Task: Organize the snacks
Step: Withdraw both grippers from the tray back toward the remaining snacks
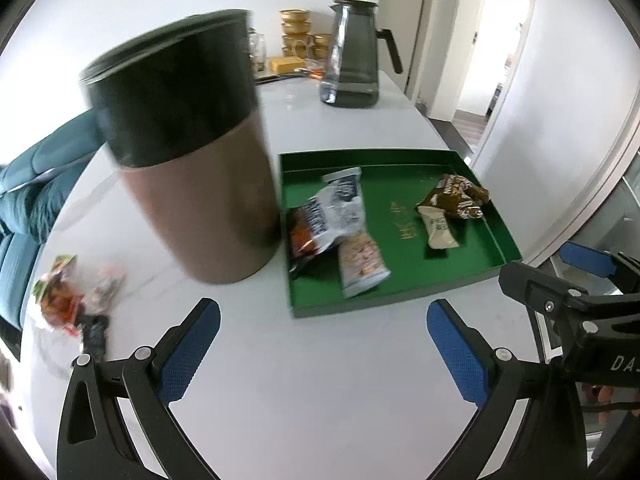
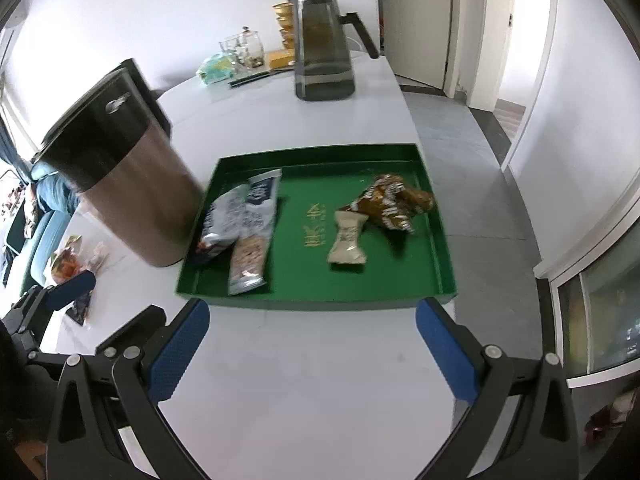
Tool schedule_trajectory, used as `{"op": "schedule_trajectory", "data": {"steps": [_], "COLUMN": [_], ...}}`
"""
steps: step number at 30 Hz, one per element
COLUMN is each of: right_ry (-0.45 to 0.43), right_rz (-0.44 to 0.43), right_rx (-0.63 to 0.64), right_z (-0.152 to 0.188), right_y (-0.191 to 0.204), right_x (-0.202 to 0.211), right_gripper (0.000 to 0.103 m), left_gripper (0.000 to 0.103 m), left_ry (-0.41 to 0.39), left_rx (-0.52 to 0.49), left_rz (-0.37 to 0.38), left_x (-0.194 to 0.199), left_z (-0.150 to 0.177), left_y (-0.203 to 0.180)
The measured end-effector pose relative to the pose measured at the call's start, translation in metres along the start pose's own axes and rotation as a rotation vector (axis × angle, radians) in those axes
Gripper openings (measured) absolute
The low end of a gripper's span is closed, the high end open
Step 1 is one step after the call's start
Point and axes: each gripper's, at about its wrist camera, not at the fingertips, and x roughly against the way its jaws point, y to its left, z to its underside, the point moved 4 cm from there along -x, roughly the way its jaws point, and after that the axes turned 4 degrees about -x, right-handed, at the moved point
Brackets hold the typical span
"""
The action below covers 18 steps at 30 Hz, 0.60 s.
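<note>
Green tray (image 2: pixel 316 160) on white table, holding grey-white packets (image 2: pixel 250 236) overlapping at left, brown wrapper (image 2: pixel 394 202) and cream bar (image 2: pixel 347 242) at right. Loose snacks (image 1: pixel 76 296) beside canister (image 1: pixel 188 148).

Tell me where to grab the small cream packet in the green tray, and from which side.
Take the cream packet across its pinched middle, coming straight down with the right tool, which is open. It lies flat on the tray floor, its waist narrower than its flared ends. Stay clear of the brown packet that seems to touch its far end.

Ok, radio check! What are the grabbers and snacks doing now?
Left gripper open, empty. Right gripper open, empty. Four snack packets in green tray, more loose snack packets left. Brown canister stands between.
</note>
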Motion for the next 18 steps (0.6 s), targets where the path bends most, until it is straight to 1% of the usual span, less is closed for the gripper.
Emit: {"op": "schedule_trajectory", "data": {"steps": [6, 9, 12, 15, 18], "right_ry": [-0.016, -0.024, -0.031, -0.029, -0.027], "right_rz": [-0.051, -0.087, -0.1, -0.107, -0.112], "right_rx": [0.021, 0.032, 0.055, 0.069, 0.074], "right_z": [0.013, 0.018, 0.022, 0.027, 0.033], "right_y": [0.033, 0.054, 0.076, 0.096, 0.121], "right_x": [0.009, 0.013, 0.016, 0.016, 0.013], "right_gripper": [0.103, 0.103, 0.103, 0.103, 0.103], "left_gripper": [0.102, 0.102, 0.102, 0.102, 0.102], "left_ry": [-0.005, -0.006, -0.007, -0.004, 0.002], "left_rx": [0.039, 0.059, 0.07, 0.074, 0.08], "left_rz": [-0.029, -0.043, -0.051, -0.047, -0.019], "left_x": [0.021, 0.03, 0.036, 0.038, 0.039], "left_z": [0.019, 0.029, 0.039, 0.047, 0.053], "left_y": [0.028, 0.044, 0.059, 0.073, 0.092]}}
